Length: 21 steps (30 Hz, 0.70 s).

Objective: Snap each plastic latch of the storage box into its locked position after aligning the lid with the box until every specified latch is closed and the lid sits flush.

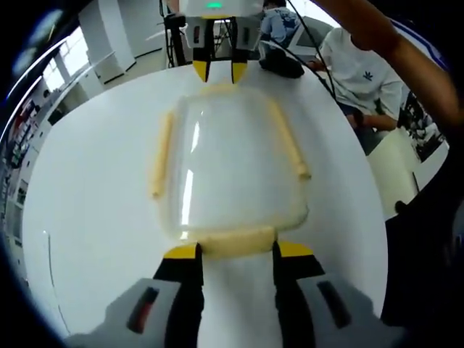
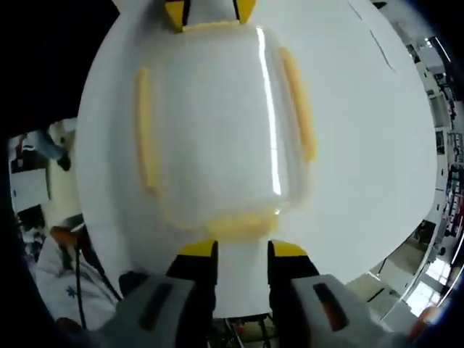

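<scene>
So the storage box (image 1: 232,170) sits right about the middle of a round white table (image 1: 87,239), clear lid (image 1: 225,145) on top with pale yellow latches on all four sides. Everything below is placed relative to that box.

In the left gripper view, the left gripper (image 1: 235,251) has its yellow-tipped jaws spread apart at the box's near end, one on each side of the near latch (image 1: 235,241), tips right up against it. Not clamped on anything as far as I can see. The long side latches (image 1: 161,156) run down either flank of the box, and the one on the right (image 1: 290,141) looks splayed outward a bit. At the box's far end the right gripper (image 1: 219,70) comes in, tips just beside the far latch.

Right gripper view is the mirror of that: right gripper (image 2: 241,251) jaws parted just short of its end latch (image 2: 235,225), the left gripper's yellow tips (image 2: 210,11) poking in at the opposite end.

Room stuff: beyond the box's far end there's a dark object (image 1: 283,64) on the table edge and a seated person in a white tee (image 1: 362,69). Off to one side of the table, bright windows (image 1: 58,69), white walls and a pale floor. The tabletop is glossy, and the lid catches a long streak of light (image 2: 272,116).
</scene>
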### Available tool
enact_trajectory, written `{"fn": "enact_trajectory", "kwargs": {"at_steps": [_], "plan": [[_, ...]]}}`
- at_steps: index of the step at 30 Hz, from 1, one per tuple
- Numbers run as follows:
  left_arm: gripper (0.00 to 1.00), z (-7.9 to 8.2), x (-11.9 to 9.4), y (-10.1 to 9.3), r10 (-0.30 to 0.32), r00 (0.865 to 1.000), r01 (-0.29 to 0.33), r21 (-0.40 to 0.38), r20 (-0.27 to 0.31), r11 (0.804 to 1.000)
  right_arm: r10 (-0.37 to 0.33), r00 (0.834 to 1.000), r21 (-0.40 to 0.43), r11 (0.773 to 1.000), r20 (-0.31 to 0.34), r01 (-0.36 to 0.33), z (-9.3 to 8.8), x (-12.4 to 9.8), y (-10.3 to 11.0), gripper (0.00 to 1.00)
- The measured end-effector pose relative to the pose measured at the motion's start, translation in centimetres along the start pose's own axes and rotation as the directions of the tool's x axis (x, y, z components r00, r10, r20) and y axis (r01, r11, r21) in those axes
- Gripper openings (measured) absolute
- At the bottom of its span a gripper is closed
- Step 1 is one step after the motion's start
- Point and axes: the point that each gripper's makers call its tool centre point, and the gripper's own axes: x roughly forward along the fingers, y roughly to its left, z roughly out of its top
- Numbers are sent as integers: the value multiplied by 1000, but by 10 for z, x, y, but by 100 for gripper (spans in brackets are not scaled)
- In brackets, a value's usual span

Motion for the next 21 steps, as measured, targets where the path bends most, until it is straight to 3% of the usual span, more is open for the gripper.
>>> {"fn": "enact_trajectory", "kwargs": {"at_steps": [3,7,11,14,16,18,20,21], "plan": [[33,0,0,0,-1,1000,1,-1,0,1000,-8,1000,-39,999,10,8,6,4,-1,40],[33,0,0,-1,-3,1000,3,-1,-1,1000,5,1000,-71,997,-21,-7,5,11,1,38],[33,0,0,0,-6,1000,6,2,-3,1000,4,1000,-80,997,-8,-4,9,10,-3,39],[33,0,0,0,-9,1000,9,3,-3,1000,-4,1000,-95,995,-14,3,9,14,-7,46],[33,0,0,0,-10,1000,10,4,-3,1000,15,1000,-106,994,-19,-17,9,15,-4,46],[33,0,0,0,-11,1000,11,2,-3,1000,-22,1000,-172,985,-12,20,13,14,-10,50],[34,0,0,1,-11,1000,11,0,-1,1000,43,998,-151,987,-38,-48,8,16,3,40],[34,0,0,2,-11,1000,11,-1,2,1000,32,999,-174,984,-34,-38,7,18,-3,38]]}}
